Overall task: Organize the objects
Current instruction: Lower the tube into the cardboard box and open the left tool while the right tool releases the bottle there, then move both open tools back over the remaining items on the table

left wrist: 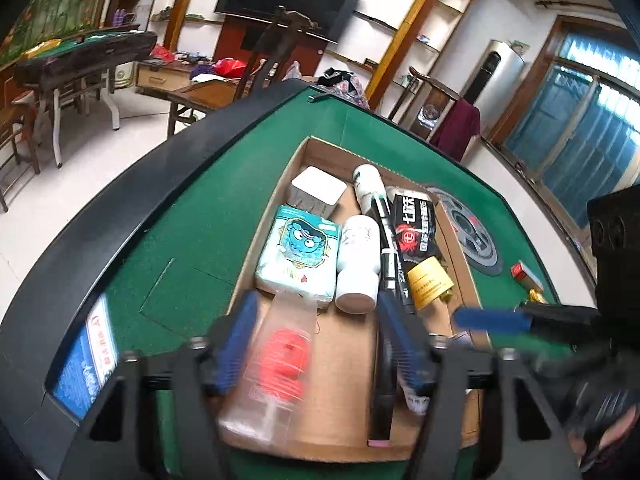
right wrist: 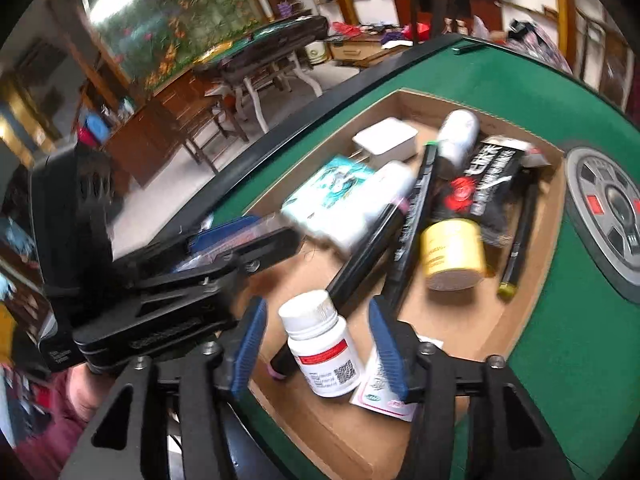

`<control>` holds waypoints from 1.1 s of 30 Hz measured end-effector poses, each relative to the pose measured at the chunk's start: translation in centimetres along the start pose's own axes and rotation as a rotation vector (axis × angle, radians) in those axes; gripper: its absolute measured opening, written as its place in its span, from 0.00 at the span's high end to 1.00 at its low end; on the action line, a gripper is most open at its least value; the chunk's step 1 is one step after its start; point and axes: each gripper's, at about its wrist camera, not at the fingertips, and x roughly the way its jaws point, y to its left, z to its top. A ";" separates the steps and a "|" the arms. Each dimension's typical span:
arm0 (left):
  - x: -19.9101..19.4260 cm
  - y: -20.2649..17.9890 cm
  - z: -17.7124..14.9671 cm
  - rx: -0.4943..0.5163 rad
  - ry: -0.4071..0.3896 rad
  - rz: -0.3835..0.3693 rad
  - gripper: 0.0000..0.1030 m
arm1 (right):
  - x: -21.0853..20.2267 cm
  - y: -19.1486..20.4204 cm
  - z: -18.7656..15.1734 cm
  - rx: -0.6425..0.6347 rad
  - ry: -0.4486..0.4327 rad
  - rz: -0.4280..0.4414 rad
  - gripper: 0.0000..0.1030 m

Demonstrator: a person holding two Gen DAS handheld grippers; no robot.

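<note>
A shallow brown cardboard tray sits on a green felt table, already crowded with small household items.

The left gripper hangs over the tray's near end, its blue pads spread apart. Between them lies a clear plastic packet holding a coral-red spool; the pads do not press on it, so it looks released into the tray.

The right gripper also stands with its jaws apart, around a white pill bottle with a white cap and a red-striped label standing at the tray's near edge, ungripped.

Both items seem placed, so the step in hand looks like letting go. The next move probably calls for lifting both grippers straight clear without knocking the bottle over, then reaching for whatever is left outside, perhaps the small red box on the felt.

Legible writing is scarce: the bottle's label carries a QR code, and a black pouch with a red crab emblem bears bold white Chinese characters too blurred to read.
</note>
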 end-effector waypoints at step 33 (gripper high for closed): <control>-5.1 0.9 -3.5 -0.075 -0.075 -0.119 0.25 | -0.2 -10.8 8.3 0.440 -0.130 0.035 0.19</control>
